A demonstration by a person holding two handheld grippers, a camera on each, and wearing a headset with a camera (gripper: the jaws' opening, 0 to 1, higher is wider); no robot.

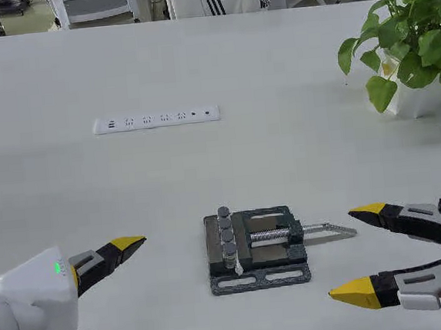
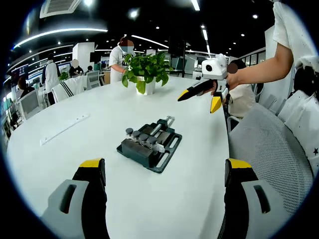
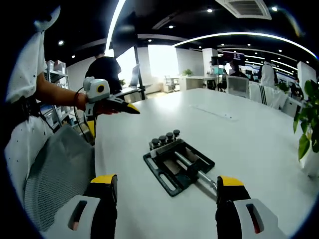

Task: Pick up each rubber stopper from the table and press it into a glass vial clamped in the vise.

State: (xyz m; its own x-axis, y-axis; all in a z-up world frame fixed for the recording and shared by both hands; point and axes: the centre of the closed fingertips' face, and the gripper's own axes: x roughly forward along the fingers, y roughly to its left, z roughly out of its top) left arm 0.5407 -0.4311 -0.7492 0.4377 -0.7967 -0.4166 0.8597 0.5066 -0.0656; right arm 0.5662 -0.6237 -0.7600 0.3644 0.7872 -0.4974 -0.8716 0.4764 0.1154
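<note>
A small dark vise (image 1: pixel 256 249) (image 2: pixel 149 145) (image 3: pixel 178 162) sits on the white table (image 1: pixel 196 67), with a row of several glass vials (image 1: pixel 227 238) (image 2: pixel 141 138) (image 3: pixel 165 138) clamped in its jaws, each topped by a dark stopper. My left gripper (image 1: pixel 143 295) (image 2: pixel 162 174) is open at the near left of the vise, with nothing between its yellow-tipped fingers. My right gripper (image 1: pixel 354 252) (image 3: pixel 167 186) is open to the right of the vise, also holding nothing. Each gripper is apart from the vise. I see no loose stoppers on the table.
A white power strip (image 1: pixel 156 119) (image 2: pixel 64 129) lies further back on the table. A potted green plant (image 1: pixel 414 40) (image 2: pixel 146 69) stands at the far right. A mesh chair (image 2: pixel 264 149) (image 3: pixel 55 164) is beside the table edge. People stand in the background.
</note>
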